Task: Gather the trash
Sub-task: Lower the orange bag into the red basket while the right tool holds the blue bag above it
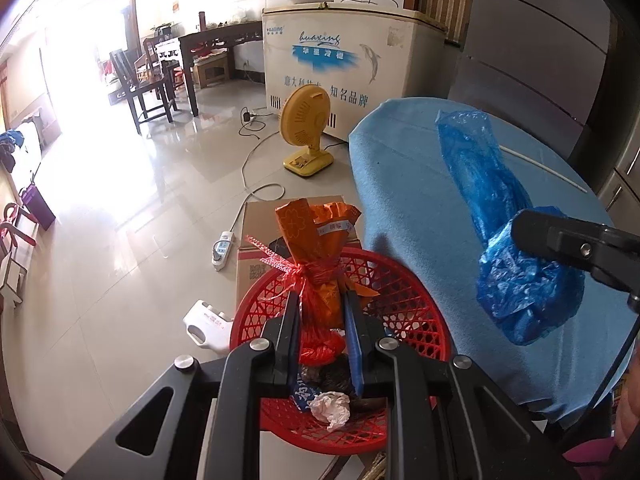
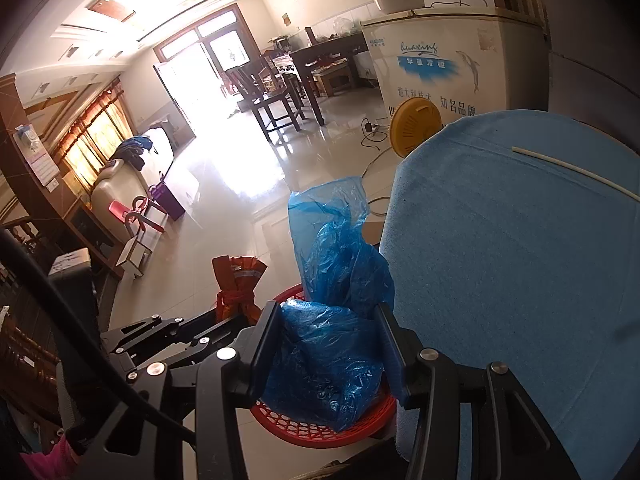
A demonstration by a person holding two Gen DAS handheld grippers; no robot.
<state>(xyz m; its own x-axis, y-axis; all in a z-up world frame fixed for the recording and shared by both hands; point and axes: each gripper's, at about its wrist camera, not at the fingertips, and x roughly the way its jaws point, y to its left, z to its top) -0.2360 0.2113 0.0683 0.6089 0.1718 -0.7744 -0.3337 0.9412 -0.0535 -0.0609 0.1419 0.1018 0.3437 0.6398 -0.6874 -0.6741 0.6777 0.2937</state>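
Observation:
My left gripper (image 1: 322, 298) is shut on an orange snack bag (image 1: 316, 240) tied with red plastic string, held above a red lattice basket (image 1: 404, 288). Inside the basket lie a crumpled white tissue (image 1: 331, 407) and dark scraps. My right gripper (image 2: 328, 312) is shut on a crumpled blue plastic bag (image 2: 332, 344), also over the red basket (image 2: 304, 428). From the left wrist view that blue bag (image 1: 492, 196) hangs over the blue table with the right gripper's black finger (image 1: 560, 236) on it. The orange bag (image 2: 237, 280) shows at left in the right wrist view.
A round table with a blue cloth (image 1: 420, 184) stands right of the basket, a thin white straw (image 2: 576, 172) lying on it. On the tiled floor sit a cardboard box (image 1: 260, 224), a power strip (image 1: 222, 250), a yellow fan (image 1: 306, 132) and a white chest freezer (image 1: 336, 60).

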